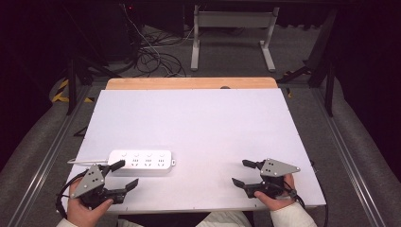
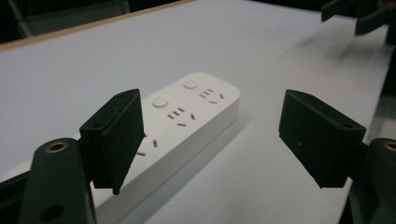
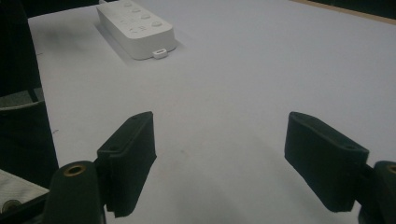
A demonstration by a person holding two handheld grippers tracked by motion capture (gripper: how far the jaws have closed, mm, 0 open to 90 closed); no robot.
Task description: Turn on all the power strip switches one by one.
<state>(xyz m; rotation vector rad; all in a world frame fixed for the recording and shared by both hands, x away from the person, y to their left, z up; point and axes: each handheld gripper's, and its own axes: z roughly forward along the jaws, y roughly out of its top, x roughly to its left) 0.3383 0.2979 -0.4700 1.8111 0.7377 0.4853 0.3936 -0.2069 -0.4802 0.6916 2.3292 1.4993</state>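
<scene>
A white power strip (image 1: 141, 162) lies flat near the front left of the white table top (image 1: 198, 118), its thin cord (image 1: 87, 161) running off to the left. My left gripper (image 1: 125, 174) stands open just in front of the strip's left end, its far jaw overlapping that end. In the left gripper view the power strip (image 2: 187, 116) runs away behind the left jaw, and the left gripper (image 2: 217, 140) has only table between its pads. My right gripper (image 1: 240, 172) rests open at the front right, well away from the power strip (image 3: 135, 28). The right gripper (image 3: 224, 163) is empty.
A wooden strip (image 1: 189, 83) borders the table's far edge. Beyond it, loose cables (image 1: 151, 56) and a white table frame (image 1: 231, 21) stand on the grey floor. The other hand's gripper (image 2: 359, 16) appears far off in the left gripper view.
</scene>
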